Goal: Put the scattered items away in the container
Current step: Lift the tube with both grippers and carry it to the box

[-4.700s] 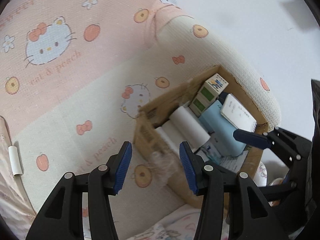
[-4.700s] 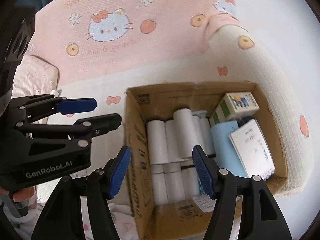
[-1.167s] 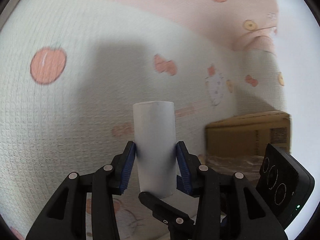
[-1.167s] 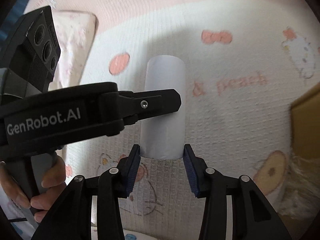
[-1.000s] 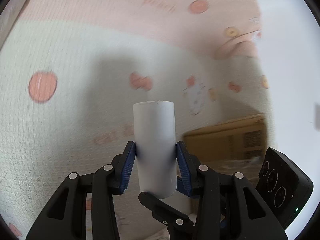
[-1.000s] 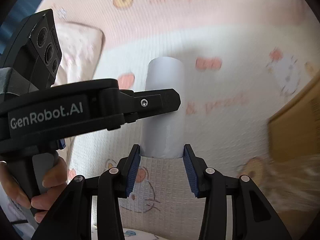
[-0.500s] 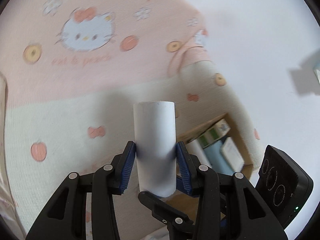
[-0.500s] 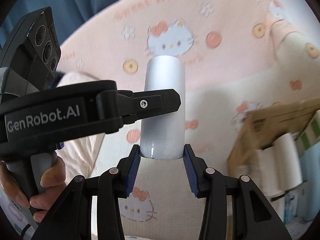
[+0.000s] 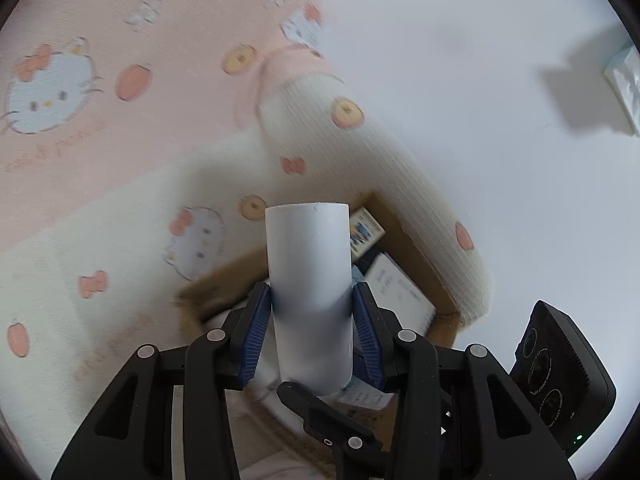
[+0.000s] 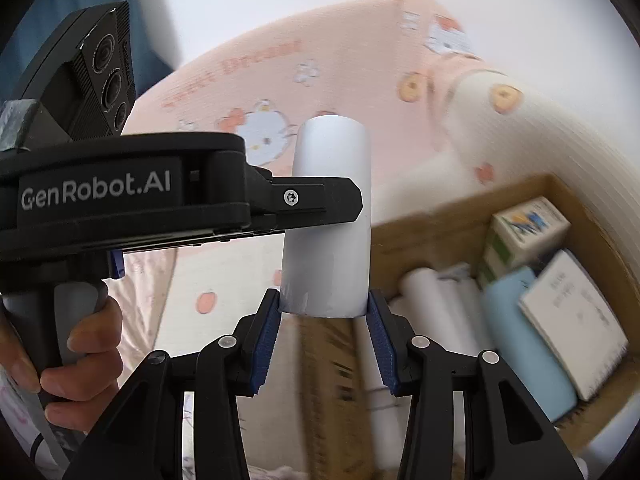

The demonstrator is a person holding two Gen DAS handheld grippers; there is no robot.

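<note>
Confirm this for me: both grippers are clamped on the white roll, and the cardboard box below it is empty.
Not quite. The cardboard box is not empty: the right wrist view shows white rolls, a light blue pack and small cartons inside. The rest holds: the left gripper and right gripper are both clamped on the white roll.

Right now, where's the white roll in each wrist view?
Left wrist: white roll centre frame, clamped by the left gripper.
Right wrist: white roll centre, its base between the right gripper pads.
Shared landmark: cardboard box, right of the roll.
</note>
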